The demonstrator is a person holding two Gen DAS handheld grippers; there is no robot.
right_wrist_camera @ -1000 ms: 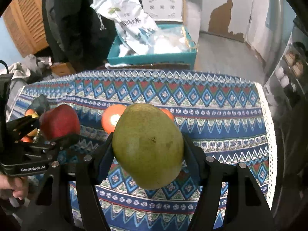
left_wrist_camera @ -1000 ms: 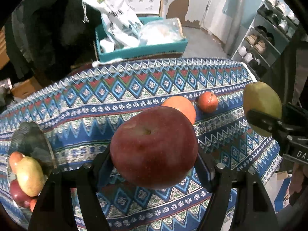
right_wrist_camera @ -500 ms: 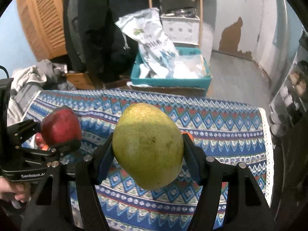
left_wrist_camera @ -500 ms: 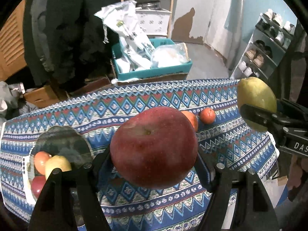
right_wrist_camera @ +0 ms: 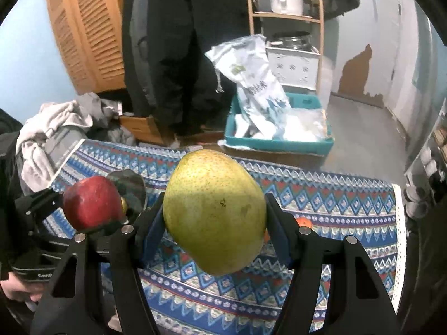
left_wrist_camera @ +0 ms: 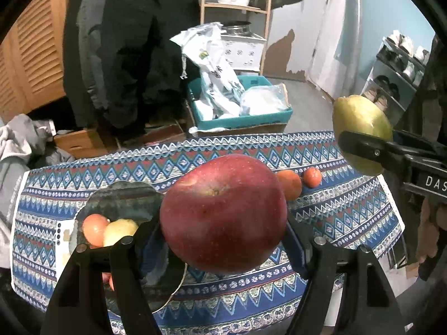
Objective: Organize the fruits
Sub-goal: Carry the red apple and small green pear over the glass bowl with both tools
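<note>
My left gripper (left_wrist_camera: 223, 237) is shut on a big red apple (left_wrist_camera: 223, 212), held high above the patterned table. My right gripper (right_wrist_camera: 213, 229) is shut on a yellow-green pear (right_wrist_camera: 215, 209), also lifted off the cloth. Each view shows the other gripper: the pear (left_wrist_camera: 360, 131) at the right edge, the apple (right_wrist_camera: 90, 202) at the left. A metal plate (left_wrist_camera: 123, 198) at the table's left holds an orange-pink fruit (left_wrist_camera: 95, 227), a yellow fruit (left_wrist_camera: 120, 230) and more, partly hidden by my finger. Two orange fruits (left_wrist_camera: 290, 184) (left_wrist_camera: 312, 176) lie on the cloth behind the apple.
The table carries a blue zigzag cloth (left_wrist_camera: 349, 212) with a white lace edge. Beyond it stand a teal box (left_wrist_camera: 240, 120) with white bags, a wooden shelf (left_wrist_camera: 237, 8), dark hanging coats (left_wrist_camera: 134, 42) and grey clothes (left_wrist_camera: 16, 145). A shoe rack (left_wrist_camera: 399, 72) is at the right.
Both grippers have risen and drawn back with their fruit, so the table looks smaller and lower. The plate has slid from the far left edge to under the apple's left side.
</note>
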